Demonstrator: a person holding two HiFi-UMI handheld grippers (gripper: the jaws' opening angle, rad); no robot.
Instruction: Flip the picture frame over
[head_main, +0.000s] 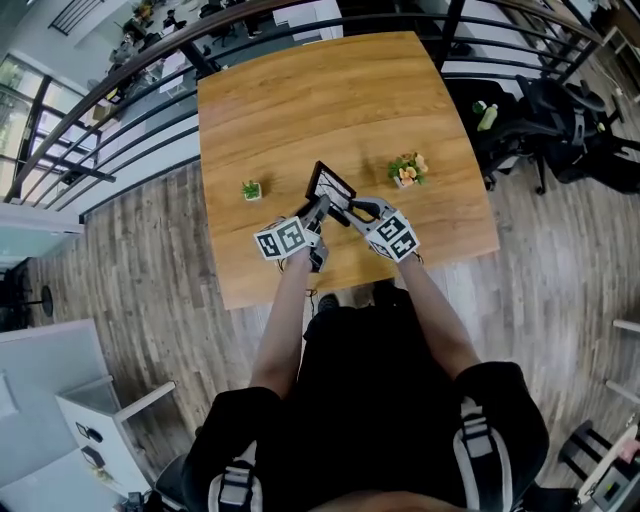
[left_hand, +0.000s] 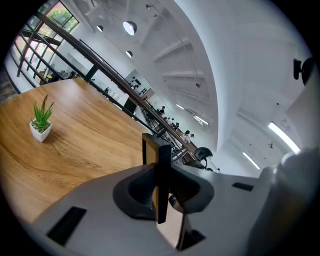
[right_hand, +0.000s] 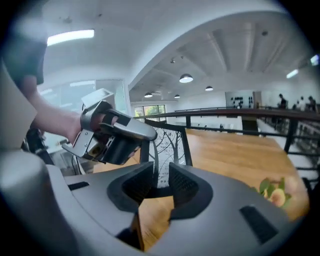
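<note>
The left gripper (left_hand: 165, 189) clamps the edge of the black-rimmed picture frame (head_main: 331, 187), holding it upright over the brown wooden surface (head_main: 300, 100). The right gripper (right_hand: 161, 182), jaws narrowly parted, faces the frame's tree print without clamping it.

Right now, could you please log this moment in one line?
left claw: shut on picture frame edge | right claw: at picture frame, grip unclear

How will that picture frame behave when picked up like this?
Probably stiff: the picture frame looks straight though the left tongs pinch only its edge. Likely light, for the same reason. Thin and flat, it may tip easily if stood upright.
</note>
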